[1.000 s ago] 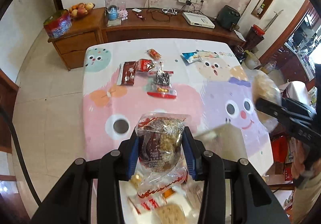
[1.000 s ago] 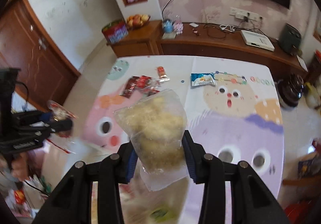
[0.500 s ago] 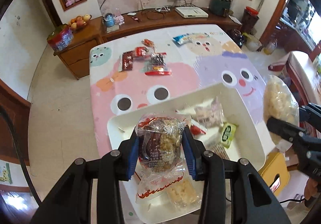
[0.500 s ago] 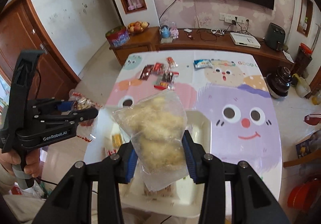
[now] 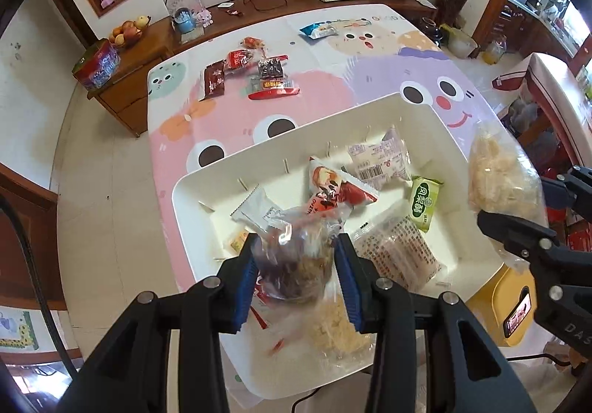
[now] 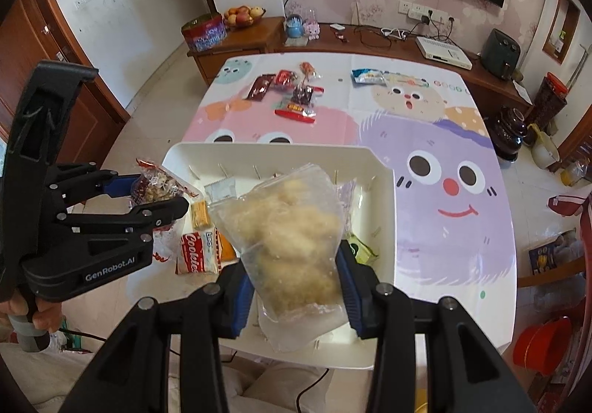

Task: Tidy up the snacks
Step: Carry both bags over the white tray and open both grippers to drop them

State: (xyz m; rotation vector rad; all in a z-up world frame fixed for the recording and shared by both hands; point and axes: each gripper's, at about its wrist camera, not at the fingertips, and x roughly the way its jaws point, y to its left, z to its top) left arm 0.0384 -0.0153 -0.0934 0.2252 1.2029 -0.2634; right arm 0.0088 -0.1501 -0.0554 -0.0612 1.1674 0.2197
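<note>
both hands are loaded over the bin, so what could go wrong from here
1. The right gripper clamps only the lower part of the pale snack bag; its loose top could slip free.
2. The white bin overhangs the table edge, so a hard drop from the left gripper might tip it.

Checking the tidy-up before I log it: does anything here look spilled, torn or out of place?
Nothing looks spilled or torn. Both tongs hold sealed packets over the white bin: left tongs a dark nut snack, right tongs a pale clear bag. Only the snack cluster and a blue packet lie loose on the far tablecloth.
</note>
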